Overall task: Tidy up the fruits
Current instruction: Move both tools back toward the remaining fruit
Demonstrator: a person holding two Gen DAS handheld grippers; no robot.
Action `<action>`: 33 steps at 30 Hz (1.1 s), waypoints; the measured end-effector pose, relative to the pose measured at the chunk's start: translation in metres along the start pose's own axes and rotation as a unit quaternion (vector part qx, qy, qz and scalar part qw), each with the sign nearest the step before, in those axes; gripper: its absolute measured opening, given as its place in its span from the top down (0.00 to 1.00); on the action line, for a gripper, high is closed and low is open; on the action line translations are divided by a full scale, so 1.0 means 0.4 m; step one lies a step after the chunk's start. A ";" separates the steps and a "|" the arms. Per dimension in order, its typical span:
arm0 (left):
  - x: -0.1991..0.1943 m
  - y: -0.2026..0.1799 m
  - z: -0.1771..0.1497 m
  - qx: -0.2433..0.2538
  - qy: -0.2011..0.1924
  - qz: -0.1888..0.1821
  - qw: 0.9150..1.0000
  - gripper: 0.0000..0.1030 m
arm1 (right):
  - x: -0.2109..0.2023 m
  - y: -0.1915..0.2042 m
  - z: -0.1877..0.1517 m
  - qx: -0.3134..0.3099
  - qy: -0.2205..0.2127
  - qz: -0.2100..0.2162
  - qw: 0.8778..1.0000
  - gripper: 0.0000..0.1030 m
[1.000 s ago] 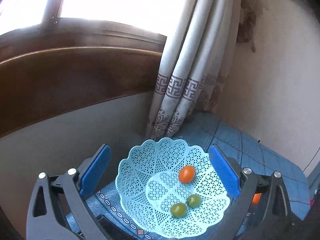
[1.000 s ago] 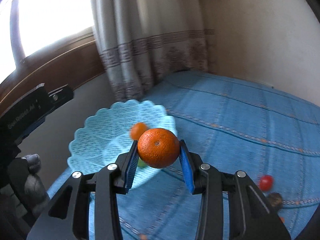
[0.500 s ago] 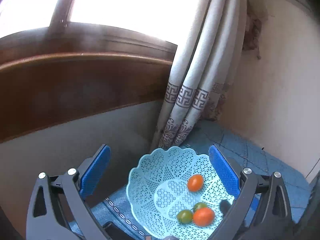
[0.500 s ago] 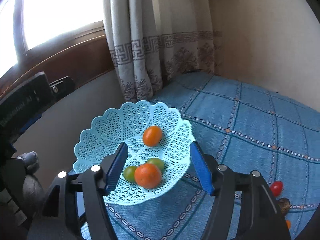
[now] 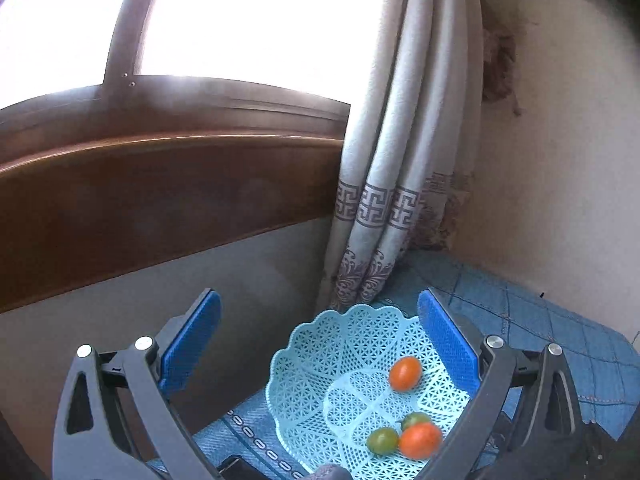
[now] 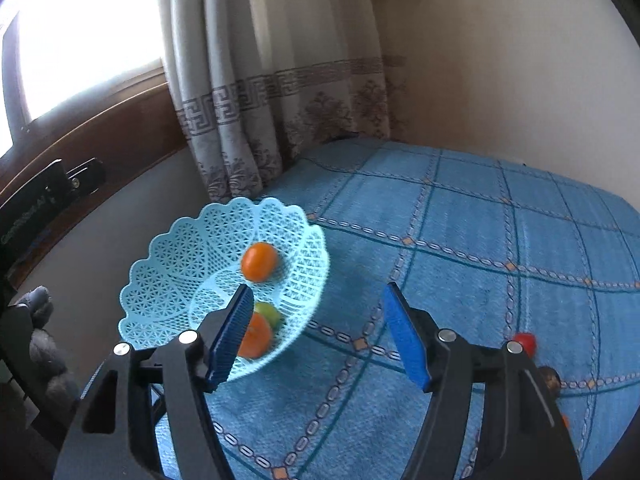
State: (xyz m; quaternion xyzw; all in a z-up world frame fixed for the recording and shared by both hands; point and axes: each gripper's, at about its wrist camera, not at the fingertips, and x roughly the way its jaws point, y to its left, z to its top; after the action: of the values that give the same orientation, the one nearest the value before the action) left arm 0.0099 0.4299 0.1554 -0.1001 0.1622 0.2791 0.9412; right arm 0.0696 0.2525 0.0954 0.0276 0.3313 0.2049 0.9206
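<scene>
My right gripper [image 6: 320, 330] is spread wide and empty, hovering over the blue cloth [image 6: 460, 240] just right of the basket [image 6: 168, 256]. My left gripper [image 5: 320, 344] is also spread and empty, framing the basket's far rim from the near left. Four fruits lie in the basket: an orange one [image 6: 259, 261] toward the far side, and a larger orange one [image 6: 256, 335] touching two green ones [image 5: 383, 440] near the front. A red fruit [image 6: 525, 342] lies on the cloth at the near right, with a dark brown one [image 6: 549, 379] just beside it, both well apart from the basket. I judge the red fruit light, smooth and easily bruised, so I would pinch gently across its middle. It looks nearly round; blur hides any stem, so I cannot tell its long axis or which way it points.
</scene>
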 end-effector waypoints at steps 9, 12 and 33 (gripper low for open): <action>-0.018 -0.050 -0.018 0.026 0.009 -0.039 0.999 0.03 | -0.025 -0.085 -0.026 0.033 -0.001 -0.032 0.999 0.32; -0.028 -0.079 -0.028 0.041 0.013 -0.058 0.997 0.03 | -0.039 -0.125 -0.039 0.048 -0.001 -0.046 0.998 0.32; -0.068 -0.312 -0.198 0.152 0.108 -0.219 0.958 0.03 | -0.165 -0.430 -0.162 0.152 0.005 -0.130 0.980 0.32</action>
State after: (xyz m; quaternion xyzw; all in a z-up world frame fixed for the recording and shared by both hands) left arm 0.0384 0.2914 0.1039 -0.0187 0.2776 0.0256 0.9602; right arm 0.0451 0.0638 0.0525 0.1231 0.3642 0.0308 0.9226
